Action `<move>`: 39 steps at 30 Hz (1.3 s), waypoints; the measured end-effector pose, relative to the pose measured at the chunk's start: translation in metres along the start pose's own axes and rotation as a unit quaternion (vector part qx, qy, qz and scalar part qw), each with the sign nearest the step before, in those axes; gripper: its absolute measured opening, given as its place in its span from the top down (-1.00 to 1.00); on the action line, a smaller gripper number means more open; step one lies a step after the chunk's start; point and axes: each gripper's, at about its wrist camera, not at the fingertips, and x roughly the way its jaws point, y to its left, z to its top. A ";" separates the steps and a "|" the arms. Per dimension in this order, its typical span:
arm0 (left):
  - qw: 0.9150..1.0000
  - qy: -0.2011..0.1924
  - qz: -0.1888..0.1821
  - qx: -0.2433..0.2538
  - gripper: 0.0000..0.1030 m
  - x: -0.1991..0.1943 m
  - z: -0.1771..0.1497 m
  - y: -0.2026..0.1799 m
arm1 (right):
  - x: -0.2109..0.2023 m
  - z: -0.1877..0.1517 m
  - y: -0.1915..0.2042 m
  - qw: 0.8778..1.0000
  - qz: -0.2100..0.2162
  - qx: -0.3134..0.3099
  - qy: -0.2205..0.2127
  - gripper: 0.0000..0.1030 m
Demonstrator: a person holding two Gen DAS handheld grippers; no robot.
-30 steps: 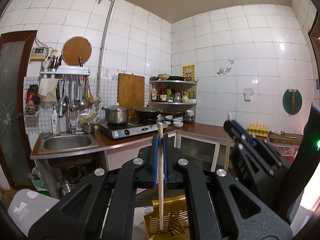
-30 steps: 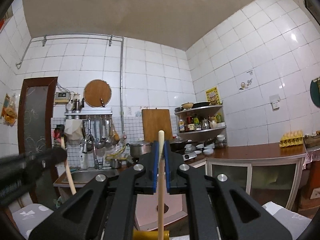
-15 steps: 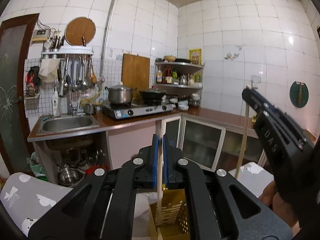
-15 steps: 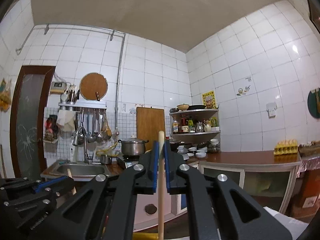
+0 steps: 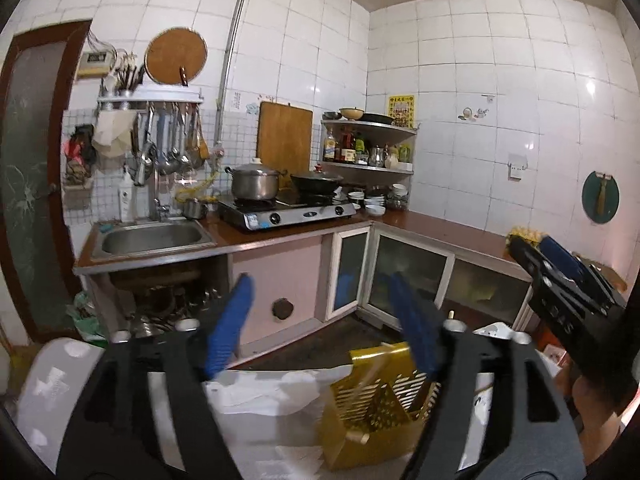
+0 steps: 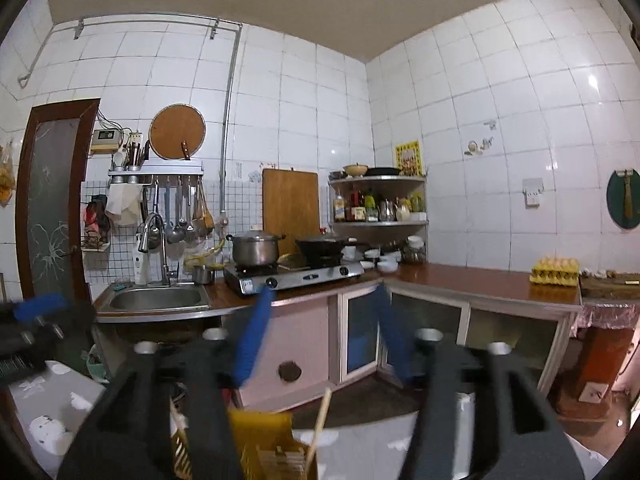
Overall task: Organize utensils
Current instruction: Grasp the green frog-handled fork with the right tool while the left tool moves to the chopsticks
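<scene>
My left gripper (image 5: 320,284) hovers above a yellow slotted basket (image 5: 376,396); its jaws are opening and nothing is between the blue pads (image 5: 232,320). A blurred pale chopstick (image 5: 366,374) lies inside the basket. My right gripper (image 6: 324,290) is also opening, with its jaws empty. Below it a wooden chopstick (image 6: 320,420) leans in the same yellow basket (image 6: 260,436). In the left wrist view the right gripper sits at the right edge, with a hand below it. In the right wrist view the left gripper shows at the left edge.
The basket stands on a table with a white patterned cloth (image 5: 260,396). Across the floor runs a kitchen counter with a sink (image 5: 152,236), a stove with pots (image 5: 288,212), glass-door cabinets (image 6: 360,336) and an egg tray (image 6: 554,270).
Both grippers were shut on upright chopsticks; now both jaws have spread and the sticks have dropped into the yellow basket. Both views have shifted a little.
</scene>
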 end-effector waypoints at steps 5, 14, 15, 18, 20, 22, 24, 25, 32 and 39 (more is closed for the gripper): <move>1.000 -0.006 0.024 0.001 -0.90 -0.046 0.002 0.016 | -0.024 -0.008 -0.011 0.999 -0.001 0.000 0.048 -0.43; 0.997 0.054 0.062 -0.002 -0.90 -0.079 -0.045 0.041 | -0.060 -0.068 -0.016 0.988 -0.005 -0.003 0.152 -0.64; 0.996 0.062 0.065 -0.003 -0.90 -0.078 -0.053 0.042 | -0.062 -0.079 -0.016 0.986 -0.005 -0.001 0.168 -0.64; 0.993 0.095 0.074 -0.004 -0.90 -0.072 -0.081 0.046 | -0.065 -0.109 -0.016 0.978 -0.009 -0.001 0.207 -0.64; 0.990 0.113 0.079 -0.007 -0.90 -0.067 -0.098 0.049 | -0.066 -0.128 -0.015 0.973 -0.013 0.000 0.229 -0.64; 0.988 0.129 0.082 -0.006 -0.90 -0.063 -0.115 0.050 | -0.066 -0.149 -0.015 0.967 -0.019 -0.001 0.255 -0.64; 0.986 0.143 0.086 -0.002 -0.90 -0.061 -0.130 0.050 | -0.066 -0.168 -0.015 0.960 -0.023 0.002 0.278 -0.64; 0.985 0.151 0.088 0.000 -0.90 -0.058 -0.137 0.050 | -0.065 -0.175 -0.015 0.958 -0.026 0.003 0.286 -0.64; 0.975 0.200 0.092 0.000 -0.90 -0.045 -0.171 0.048 | -0.056 -0.205 0.002 0.939 -0.033 0.003 0.341 -0.62; 0.969 0.229 0.088 -0.002 -0.90 -0.032 -0.192 0.041 | -0.036 -0.229 0.020 0.916 -0.028 0.021 0.399 -0.16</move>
